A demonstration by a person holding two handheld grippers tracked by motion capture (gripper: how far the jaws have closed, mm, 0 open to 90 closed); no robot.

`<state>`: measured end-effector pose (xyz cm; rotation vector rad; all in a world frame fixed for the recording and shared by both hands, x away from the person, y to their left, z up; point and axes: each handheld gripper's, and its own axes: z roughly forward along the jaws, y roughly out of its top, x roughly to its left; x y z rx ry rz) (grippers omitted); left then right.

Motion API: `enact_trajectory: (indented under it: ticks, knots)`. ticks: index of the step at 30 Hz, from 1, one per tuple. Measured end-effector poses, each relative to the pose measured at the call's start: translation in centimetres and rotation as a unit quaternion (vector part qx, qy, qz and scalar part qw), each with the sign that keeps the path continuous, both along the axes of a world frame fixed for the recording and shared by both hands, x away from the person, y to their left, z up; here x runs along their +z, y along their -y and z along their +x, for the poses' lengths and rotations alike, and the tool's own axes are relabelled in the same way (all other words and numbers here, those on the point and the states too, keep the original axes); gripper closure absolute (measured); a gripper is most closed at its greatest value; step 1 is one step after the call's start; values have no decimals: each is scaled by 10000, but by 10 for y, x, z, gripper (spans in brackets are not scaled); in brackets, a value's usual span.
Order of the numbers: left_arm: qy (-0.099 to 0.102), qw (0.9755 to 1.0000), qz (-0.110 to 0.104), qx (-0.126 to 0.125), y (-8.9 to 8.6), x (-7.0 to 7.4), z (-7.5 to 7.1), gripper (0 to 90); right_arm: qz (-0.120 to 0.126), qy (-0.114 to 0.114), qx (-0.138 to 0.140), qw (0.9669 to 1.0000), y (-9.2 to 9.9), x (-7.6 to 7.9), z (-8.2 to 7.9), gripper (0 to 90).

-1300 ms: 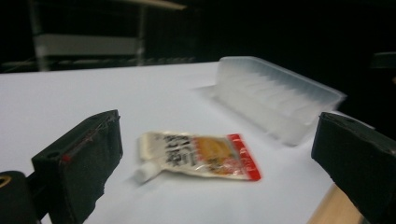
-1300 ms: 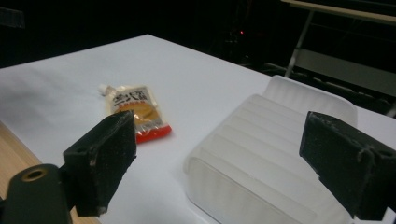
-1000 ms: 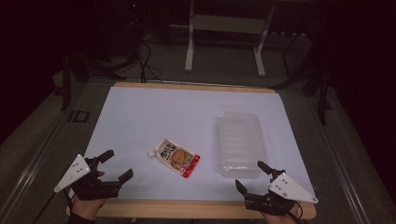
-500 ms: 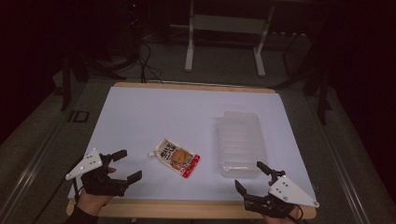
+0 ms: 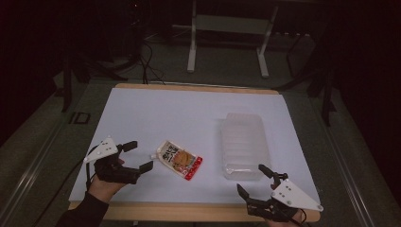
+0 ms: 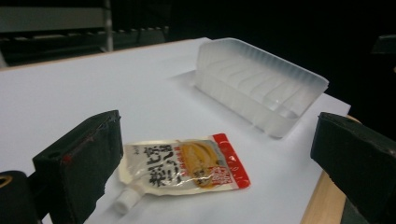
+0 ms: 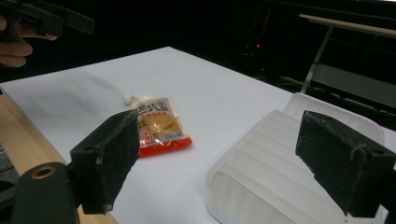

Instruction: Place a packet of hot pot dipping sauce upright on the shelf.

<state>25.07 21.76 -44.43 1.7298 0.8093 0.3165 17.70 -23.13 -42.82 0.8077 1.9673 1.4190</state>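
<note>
— Nothing is looking finished yet, as far as I am judging it. The sauce pouch is lying flat on the white table cover, untouched, with its white spout pointing toward the left gripper.

— And the clear plastic tray?

— It is sitting to the right of the pouch, apart from it, ribbed and holding nothing that I am seeing. So if the work is putting the pouch into the tray, all of it is remaining: reach, grip, lift, carry across, set down.

— What are the grippers doing?

— The left gripper is hovering just beside the pouch with its jaws spread wide and gripping nothing; in the left gripper view the pouch is showing between the two black jaws, a little ahead of them. The right gripper is hanging near the table's front edge, just in front of the tray's near corner, jaws likewise spread and holding nothing.

— Which one is going for the pouch, then?

— I am guessing the left, since it is nearer and aiming at it.
</note>
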Motion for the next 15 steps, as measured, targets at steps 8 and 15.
enact_trajectory:
  ticks: [8, 15]
  knots:
    - [-268, 9995, 145, -89, 5, -8, 23, 22, -39, -67, 24, 10000, -1, -1, 1, 138]
    - [-403, 9985, 370, 89, 7, -16, 42, 23, -80, -135, 101, 9998, -2, -3, 2, 141]
